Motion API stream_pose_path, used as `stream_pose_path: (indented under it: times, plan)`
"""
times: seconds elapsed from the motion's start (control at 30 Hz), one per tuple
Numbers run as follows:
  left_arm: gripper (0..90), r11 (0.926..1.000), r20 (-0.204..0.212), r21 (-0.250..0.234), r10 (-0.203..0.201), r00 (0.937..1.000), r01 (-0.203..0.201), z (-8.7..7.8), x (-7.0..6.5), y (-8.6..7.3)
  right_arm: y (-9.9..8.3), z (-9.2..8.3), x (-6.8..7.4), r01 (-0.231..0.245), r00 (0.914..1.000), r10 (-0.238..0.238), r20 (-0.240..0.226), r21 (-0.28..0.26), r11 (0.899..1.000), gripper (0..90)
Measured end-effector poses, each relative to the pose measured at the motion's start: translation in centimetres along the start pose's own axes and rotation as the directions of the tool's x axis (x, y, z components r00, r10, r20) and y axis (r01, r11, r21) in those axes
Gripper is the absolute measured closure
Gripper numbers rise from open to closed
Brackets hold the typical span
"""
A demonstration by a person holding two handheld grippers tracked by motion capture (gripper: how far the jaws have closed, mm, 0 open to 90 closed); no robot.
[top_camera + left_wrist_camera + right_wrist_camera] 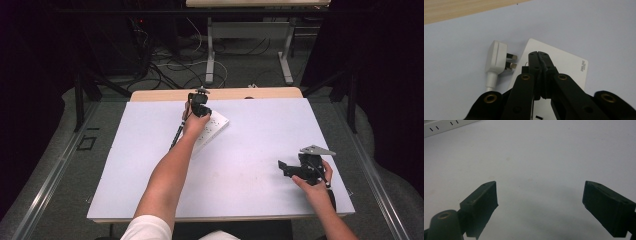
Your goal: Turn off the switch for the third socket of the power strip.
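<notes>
So from the high view, we've got the left gripper (200,106) way up near the far edge of the table (260,145), sitting right over a white power strip (212,127) that lies at an angle. The right gripper (287,167) hangs back near our right side, well apart from it, over bare table. Our guess is the right one is just parked out of the way while the left does the work.

Switching to the left gripper view, the jaws are pressed together with nothing between them, and their tips sit over the near end of the power strip (571,65). Just beside its left edge lies a white plug (497,58) on its side, pins pointing toward the strip, cord trailing back toward us. It isn't plugged in. We reckon closed jaws make a decent blunt poker for nudging or pinning the strip.

Over in the right gripper view, the jaws stand clearly apart with only table between them. One end of the power strip (446,126) peeks in at the top left corner, so it's aimed that way.
</notes>
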State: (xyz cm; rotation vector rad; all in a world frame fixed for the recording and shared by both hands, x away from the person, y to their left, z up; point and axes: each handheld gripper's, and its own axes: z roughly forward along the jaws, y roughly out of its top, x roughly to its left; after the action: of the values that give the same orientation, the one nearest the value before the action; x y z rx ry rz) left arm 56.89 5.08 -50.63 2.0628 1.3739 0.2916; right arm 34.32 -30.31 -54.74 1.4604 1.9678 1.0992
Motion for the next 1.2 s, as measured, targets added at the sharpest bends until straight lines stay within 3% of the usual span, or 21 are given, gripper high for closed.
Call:
stream_pose_path:
  times: [0.27,0.63,0.7,0.93,1.07,1.1,1.2]
  plan:
    - [89.9,0.9997,0.004,-0.02,-0.012,0.9999,0.012,-1.1,0.3,-0.2,0.0,0.1,-0.1,0.0,1.0,0.0,-0.006,0.003,1.0,12.2]
    - [87.0,0.9995,0.05,-0.032,0.0,0.9987,0.001,-2.4,-0.3,-0.6,0.1,0.5,-0.4,-0.007,0.9997,0.008,-0.023,0.009,1.0,12.3]
    - [85.6,0.9996,0.048,-0.024,0.016,0.9987,-0.015,-2.5,-0.5,-0.7,0.1,0.4,-0.4,-0.015,0.9995,0.016,-0.026,0.011,1.0,12.3]
    - [78.7,0.9997,0.079,-0.026,0.004,0.9968,-0.002,-3.1,-1.0,-1.3,0.2,0.4,-0.6,-0.03,0.9993,0.03,-0.024,0.004,1.0,12.3]
    - [73.6,0.9995,0.093,-0.027,0.017,0.9955,-0.014,-3.7,-1.2,-1.6,0.2,0.5,-0.6,-0.016,0.9995,0.016,-0.028,0.005,1.0,12.3]
    - [72.2,0.9994,0.101,-0.033,-0.002,0.9949,0.005,-3.8,-1.3,-1.7,0.2,0.5,-0.5,-0.017,0.9995,0.017,-0.027,0.004,1.0,12.2]
    - [68.4,0.9996,0.109,-0.028,-0.003,0.994,0.006,-4.5,-1.5,-2.0,0.2,0.4,-0.4,-0.023,0.9995,0.024,-0.021,0.004,1.0,12.3]
